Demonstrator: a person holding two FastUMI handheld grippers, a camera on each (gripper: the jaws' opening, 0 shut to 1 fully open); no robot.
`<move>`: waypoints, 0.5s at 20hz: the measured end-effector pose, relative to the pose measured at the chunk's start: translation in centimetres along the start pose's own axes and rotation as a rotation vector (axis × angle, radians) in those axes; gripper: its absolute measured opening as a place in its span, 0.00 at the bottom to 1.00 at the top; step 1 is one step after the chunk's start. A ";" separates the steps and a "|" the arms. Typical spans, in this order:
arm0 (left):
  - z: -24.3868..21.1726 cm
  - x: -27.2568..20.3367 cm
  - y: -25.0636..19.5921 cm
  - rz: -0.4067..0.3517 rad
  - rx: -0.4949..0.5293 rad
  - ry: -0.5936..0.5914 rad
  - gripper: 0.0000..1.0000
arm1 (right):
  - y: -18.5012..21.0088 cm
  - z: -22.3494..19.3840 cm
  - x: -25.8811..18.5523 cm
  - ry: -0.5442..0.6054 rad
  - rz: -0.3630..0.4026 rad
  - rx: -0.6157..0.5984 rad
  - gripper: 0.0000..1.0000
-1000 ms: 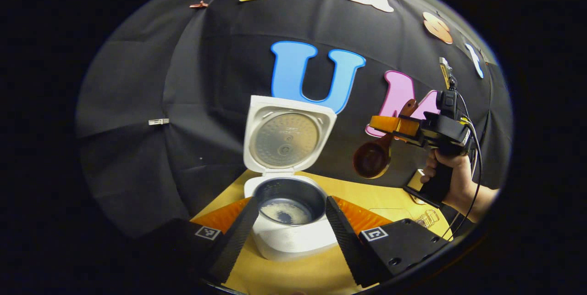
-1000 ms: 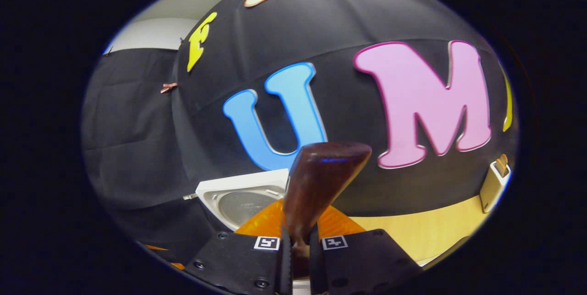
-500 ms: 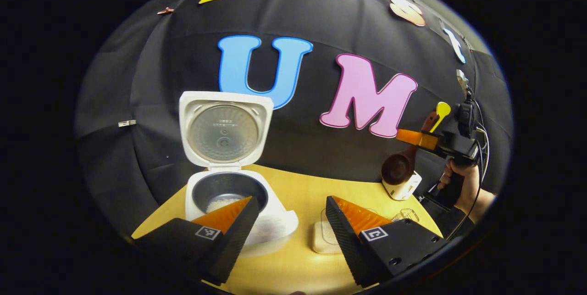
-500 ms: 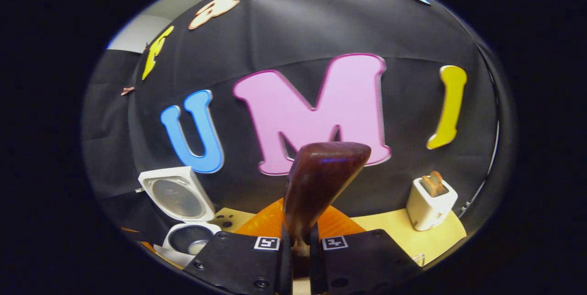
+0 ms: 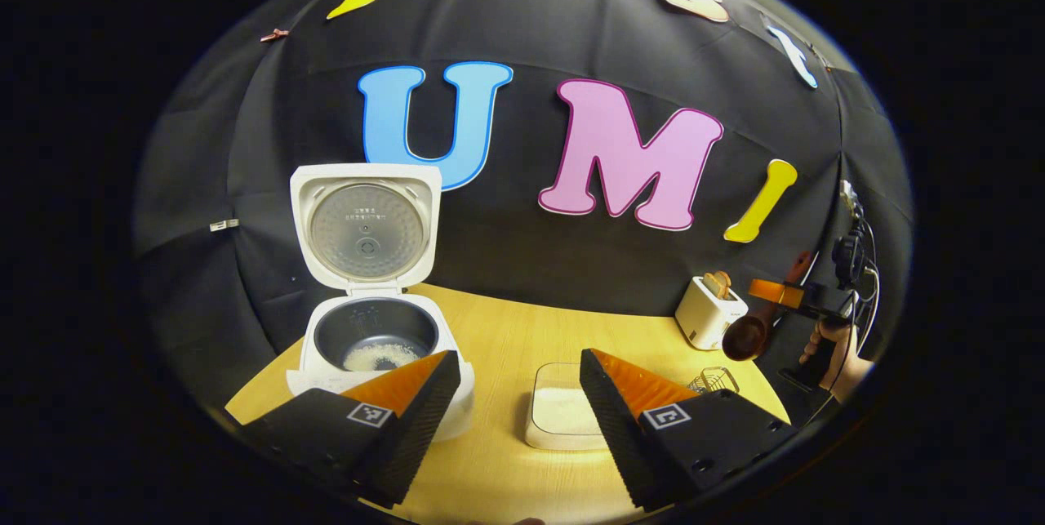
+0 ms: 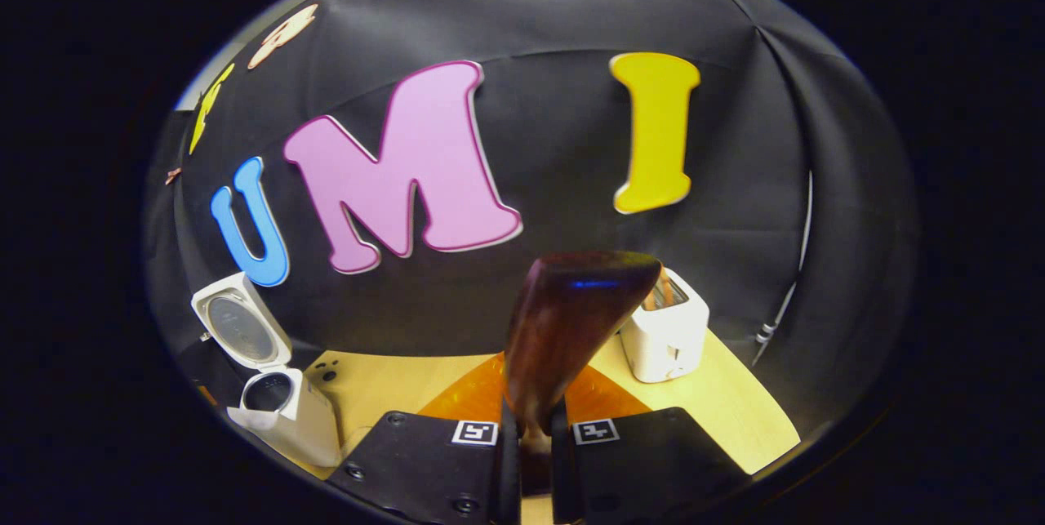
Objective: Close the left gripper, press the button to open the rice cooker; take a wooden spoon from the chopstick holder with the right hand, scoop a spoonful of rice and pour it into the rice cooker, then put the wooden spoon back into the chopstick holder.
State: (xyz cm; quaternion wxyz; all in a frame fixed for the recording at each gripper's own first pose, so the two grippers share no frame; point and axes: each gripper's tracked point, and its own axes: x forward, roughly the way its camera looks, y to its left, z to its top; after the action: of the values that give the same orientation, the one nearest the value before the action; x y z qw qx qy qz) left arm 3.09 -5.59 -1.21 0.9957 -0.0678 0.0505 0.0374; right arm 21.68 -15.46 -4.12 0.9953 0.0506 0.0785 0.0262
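The white rice cooker (image 5: 371, 362) stands on the left of the table with its lid (image 5: 365, 223) up and a little rice in the dark pot (image 5: 377, 353). My left gripper (image 5: 514, 419) is open, its fingers spread wide in front of the cooker and the shallow white rice dish (image 5: 555, 415). At the far right, my right gripper (image 5: 780, 294) is shut on the dark wooden spoon (image 5: 747, 335), whose bowl hangs down above the wire chopstick holder (image 5: 714, 380). In the right gripper view the spoon handle (image 6: 571, 321) rises from between my right gripper (image 6: 531, 431) jaws.
A white toaster (image 5: 709, 313) holding bread stands at the back right of the wooden table (image 5: 522, 337), close to the spoon; it is also just beyond the handle as the toaster (image 6: 665, 333). A hand (image 5: 841, 358) holds the right gripper. The rice cooker (image 6: 282, 407) is far left.
My right gripper has carried the spoon rightward, away from the cooker to beside the toaster. The left gripper's view has swung right and back, bringing the rice dish into sight.
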 end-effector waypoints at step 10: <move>-1.4 -1.0 -0.5 0.060 0.046 0.009 0.95 | -7.3 -9.5 2.5 0.129 -0.082 0.159 0.19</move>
State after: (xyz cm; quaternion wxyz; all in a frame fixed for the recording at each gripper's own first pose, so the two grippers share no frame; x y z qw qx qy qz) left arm 1.99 -6.32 -2.44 0.9952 -0.0433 0.0578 0.0656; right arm 22.99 -21.68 -14.59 0.9813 0.1241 0.1463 -0.0179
